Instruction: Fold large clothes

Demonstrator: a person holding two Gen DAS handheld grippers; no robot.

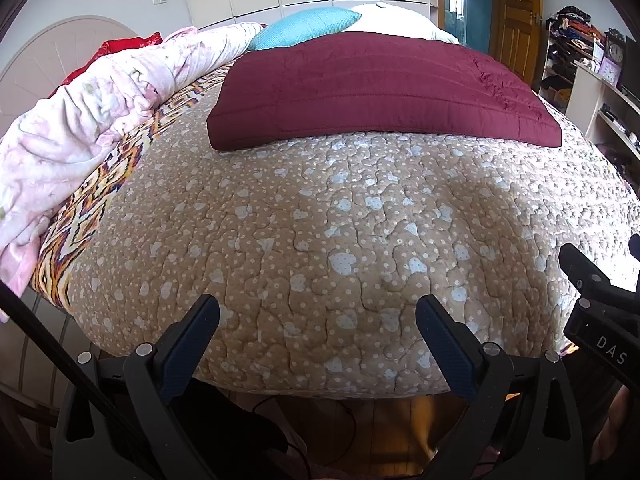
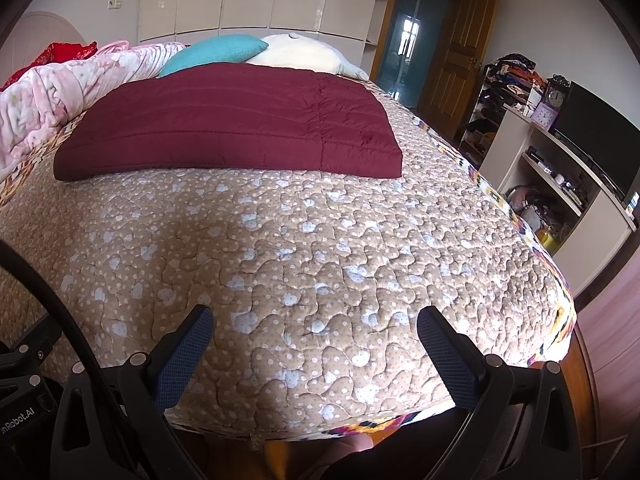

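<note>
Both tongs, the left gripper and right gripper, hang empty with fingers spread apart over the bed's near edge. The folded maroon quilted coat lies mid-bed on the dotted beige bedspread, well apart from both.

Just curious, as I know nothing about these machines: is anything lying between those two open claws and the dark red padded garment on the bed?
Nothing visible: only bare quilted bedspread separates the left gripper and right gripper from the maroon garment.
</note>
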